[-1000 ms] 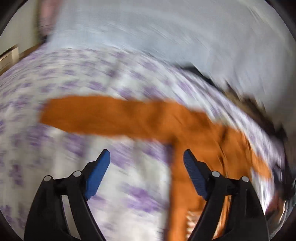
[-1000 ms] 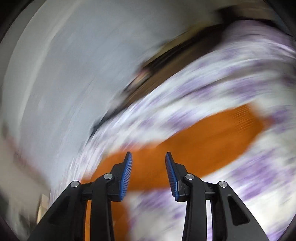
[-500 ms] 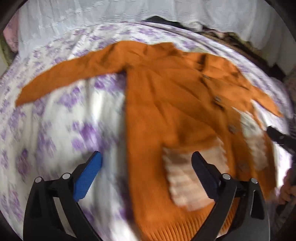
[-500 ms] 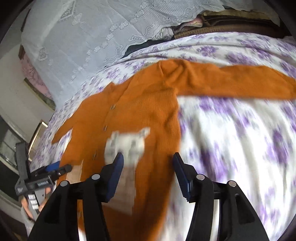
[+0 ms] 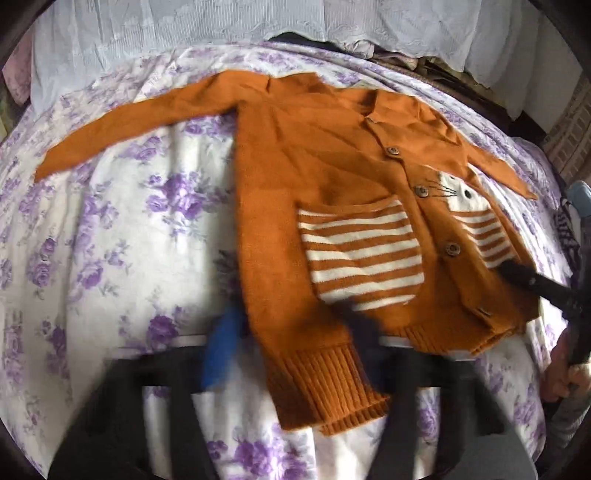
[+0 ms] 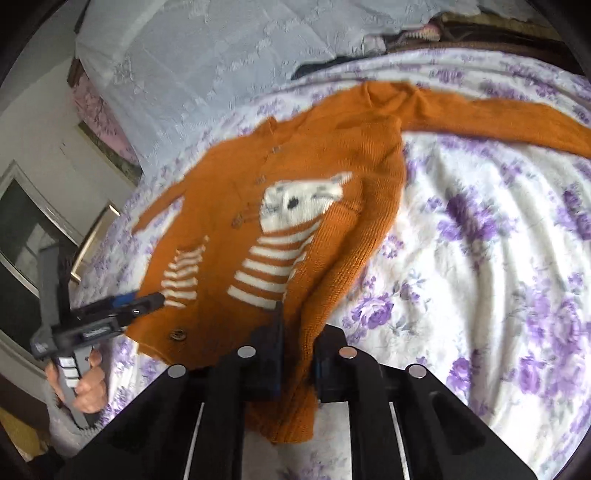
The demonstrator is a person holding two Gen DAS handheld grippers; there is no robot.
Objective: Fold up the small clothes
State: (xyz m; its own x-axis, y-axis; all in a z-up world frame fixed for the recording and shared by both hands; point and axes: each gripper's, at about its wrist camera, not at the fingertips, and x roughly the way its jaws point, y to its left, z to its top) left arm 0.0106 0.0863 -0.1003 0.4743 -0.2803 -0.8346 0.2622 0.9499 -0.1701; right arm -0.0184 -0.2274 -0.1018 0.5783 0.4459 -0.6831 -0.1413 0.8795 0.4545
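Note:
A small orange knit cardigan (image 5: 325, 177) with striped pockets and a cat face lies spread, front up, on a purple-flowered bedspread (image 5: 110, 236); it also shows in the right wrist view (image 6: 280, 206). My left gripper (image 5: 295, 347) is blurred, with its jaws around the ribbed hem at the lower left corner; how far they have shut is unclear. My right gripper (image 6: 297, 354) is shut on the hem at the cardigan's other lower corner. Each gripper shows in the other's view, the right (image 5: 532, 284) and the left (image 6: 122, 306).
White lace cloth (image 5: 258, 22) hangs along the far side of the bed. A dark bundle of clothes (image 6: 406, 37) sits at the bed's far edge. A window frame (image 6: 33, 225) stands left of the bed.
Both grippers came down from a swinging view to the cardigan's hem. The right gripper has closed on the hem; the left jaws have drawn in around the other corner.

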